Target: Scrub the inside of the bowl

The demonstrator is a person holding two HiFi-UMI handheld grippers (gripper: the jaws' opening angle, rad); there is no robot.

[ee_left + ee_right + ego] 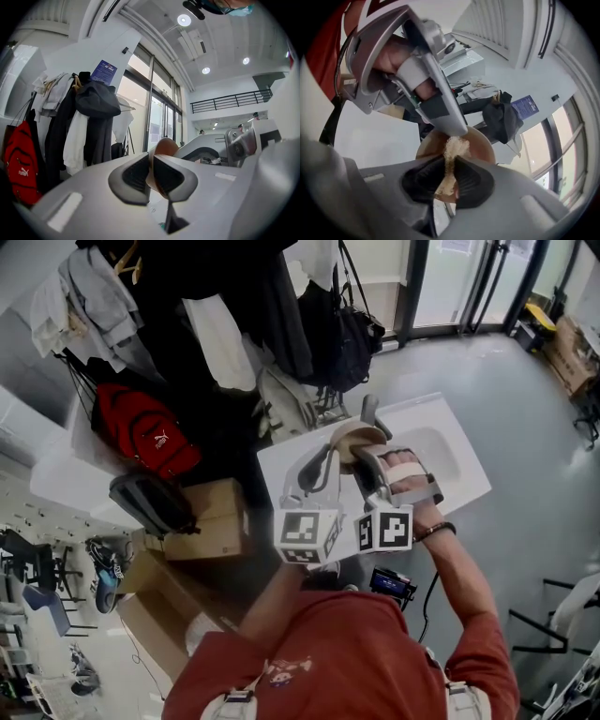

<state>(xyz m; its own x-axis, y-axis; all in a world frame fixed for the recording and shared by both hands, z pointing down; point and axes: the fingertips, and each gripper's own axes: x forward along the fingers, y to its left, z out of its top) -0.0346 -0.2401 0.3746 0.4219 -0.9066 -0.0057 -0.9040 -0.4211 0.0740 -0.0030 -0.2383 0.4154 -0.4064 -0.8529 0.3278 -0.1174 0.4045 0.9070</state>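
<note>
Bowl [354,434] hangs above the white sink [466,491], its rim pinched by the left hand-held gripper [151,164], so its inside faces the right hand-held gripper [450,164]. That one clamps a tan scrub pad [455,146], whose tip reaches into the hollow.

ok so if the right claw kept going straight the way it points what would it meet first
Most likely the inside of the brown bowl: the tan scrub pad pinched in the right claw sticks out ahead and reaches into it. Depth is hard to judge, so contact isn't certain.
</note>
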